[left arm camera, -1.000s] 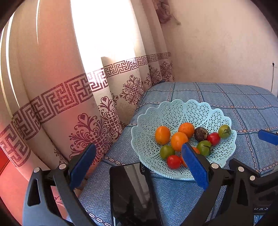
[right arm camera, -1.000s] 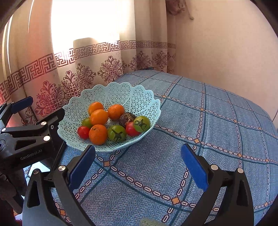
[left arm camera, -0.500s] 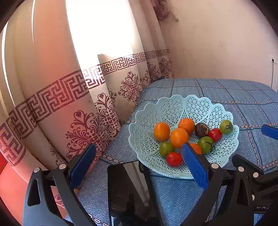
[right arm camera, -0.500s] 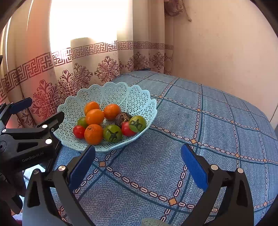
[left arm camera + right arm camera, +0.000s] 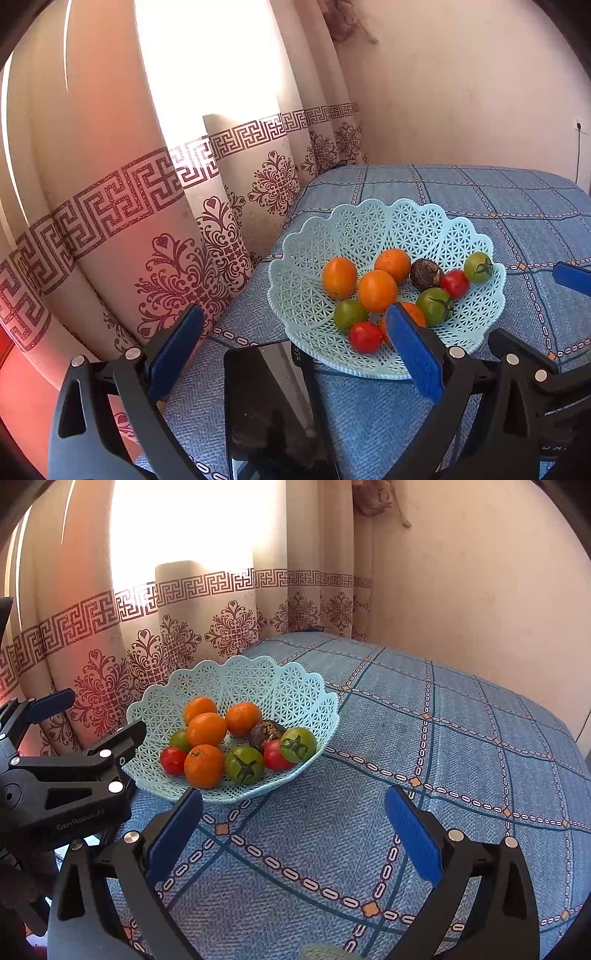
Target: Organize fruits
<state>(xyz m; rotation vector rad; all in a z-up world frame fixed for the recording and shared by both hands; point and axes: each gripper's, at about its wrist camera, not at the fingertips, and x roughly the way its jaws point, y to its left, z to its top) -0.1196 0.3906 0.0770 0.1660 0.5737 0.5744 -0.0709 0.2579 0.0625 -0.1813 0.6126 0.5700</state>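
A pale blue lattice basket (image 5: 369, 225) (image 5: 258, 679) sits on the blue checked cloth near the table's left edge. It holds several oranges (image 5: 377, 290) (image 5: 206, 729), green tomatoes (image 5: 433, 306) (image 5: 244, 764), red tomatoes (image 5: 365, 336) (image 5: 172, 760) and one dark brown fruit (image 5: 426, 274) (image 5: 266, 732). My left gripper (image 5: 291, 347) is open and empty, just short of the basket's near rim. Over bare cloth to the basket's right, my right gripper (image 5: 293, 830) is open and empty too. The left gripper's body (image 5: 66, 775) shows at the left of the right wrist view.
A patterned beige curtain (image 5: 166, 229) (image 5: 221, 602) hangs close behind the table's left edge. A dark phone-like slab (image 5: 273, 410) lies under the left gripper. The cream wall (image 5: 480, 572) stands behind. The blue checked cloth (image 5: 461, 746) stretches right of the basket.
Both grippers have drifted slightly; the basket sits a little lower and further left in the right wrist view. Both stay open. The fruits have not moved.
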